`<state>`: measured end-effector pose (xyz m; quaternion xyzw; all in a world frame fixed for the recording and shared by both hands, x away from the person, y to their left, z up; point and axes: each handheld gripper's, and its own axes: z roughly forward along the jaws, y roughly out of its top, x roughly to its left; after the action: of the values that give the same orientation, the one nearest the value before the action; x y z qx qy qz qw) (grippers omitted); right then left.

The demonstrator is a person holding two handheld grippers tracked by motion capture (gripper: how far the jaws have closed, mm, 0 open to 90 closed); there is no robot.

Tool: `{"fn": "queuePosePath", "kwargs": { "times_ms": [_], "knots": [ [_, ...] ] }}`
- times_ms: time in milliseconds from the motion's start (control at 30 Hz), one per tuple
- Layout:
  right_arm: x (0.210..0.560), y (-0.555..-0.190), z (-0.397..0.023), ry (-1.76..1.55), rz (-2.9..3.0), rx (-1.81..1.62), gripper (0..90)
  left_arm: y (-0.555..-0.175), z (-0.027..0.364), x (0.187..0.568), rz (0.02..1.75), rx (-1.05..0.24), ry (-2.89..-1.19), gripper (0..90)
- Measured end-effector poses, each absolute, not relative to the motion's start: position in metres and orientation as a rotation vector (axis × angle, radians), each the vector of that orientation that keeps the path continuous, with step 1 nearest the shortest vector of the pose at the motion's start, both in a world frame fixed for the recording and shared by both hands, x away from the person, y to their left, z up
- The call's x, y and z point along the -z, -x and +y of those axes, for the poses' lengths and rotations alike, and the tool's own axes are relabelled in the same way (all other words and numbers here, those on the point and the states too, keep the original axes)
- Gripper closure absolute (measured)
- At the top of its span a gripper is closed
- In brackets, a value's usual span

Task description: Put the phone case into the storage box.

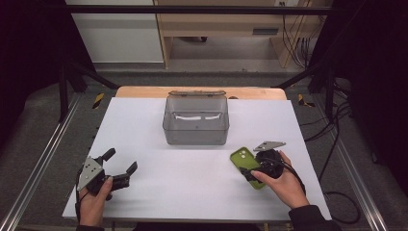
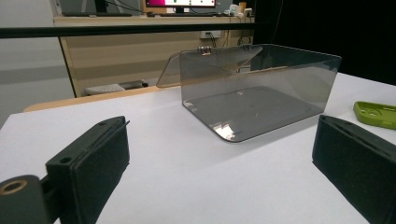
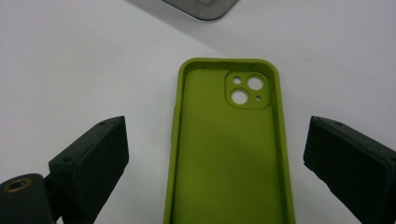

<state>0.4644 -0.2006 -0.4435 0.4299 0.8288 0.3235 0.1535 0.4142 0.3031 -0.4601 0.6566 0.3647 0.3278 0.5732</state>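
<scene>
The green phone case [image 3: 231, 149] lies flat on the white tabletop [image 1: 192, 168], hollow side up with its camera cutout at the far end, near the front right corner of the clear grey box [image 1: 196, 120], whose lid stands open at the back. The right tongs [image 3: 215, 163] are released, one jaw on each long side of the case and neither touching it, while the left tongs [image 1: 119, 161] are spread wide over bare tabletop at the left, well apart from the case, with nothing between them

One phone case [image 1: 247, 166], one clear box [image 1: 196, 120]
</scene>
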Motion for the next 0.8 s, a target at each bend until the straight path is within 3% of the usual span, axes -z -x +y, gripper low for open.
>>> {"fn": "queuePosePath", "kwargs": {
  "times_ms": [467, 800],
  "knots": [
    [0.458, -0.452, -0.192, -1.237, 2.462, -0.921, 11.6, -0.414, 0.303, 0.46, 0.852, -0.77, -1.54, 3.8],
    [0.461, -0.434, -0.189, -1.209, 2.491, -0.906, 32.1, -0.414, 0.303, 0.46, 0.852, -0.77, -1.541, 3.8]
  ]
}}
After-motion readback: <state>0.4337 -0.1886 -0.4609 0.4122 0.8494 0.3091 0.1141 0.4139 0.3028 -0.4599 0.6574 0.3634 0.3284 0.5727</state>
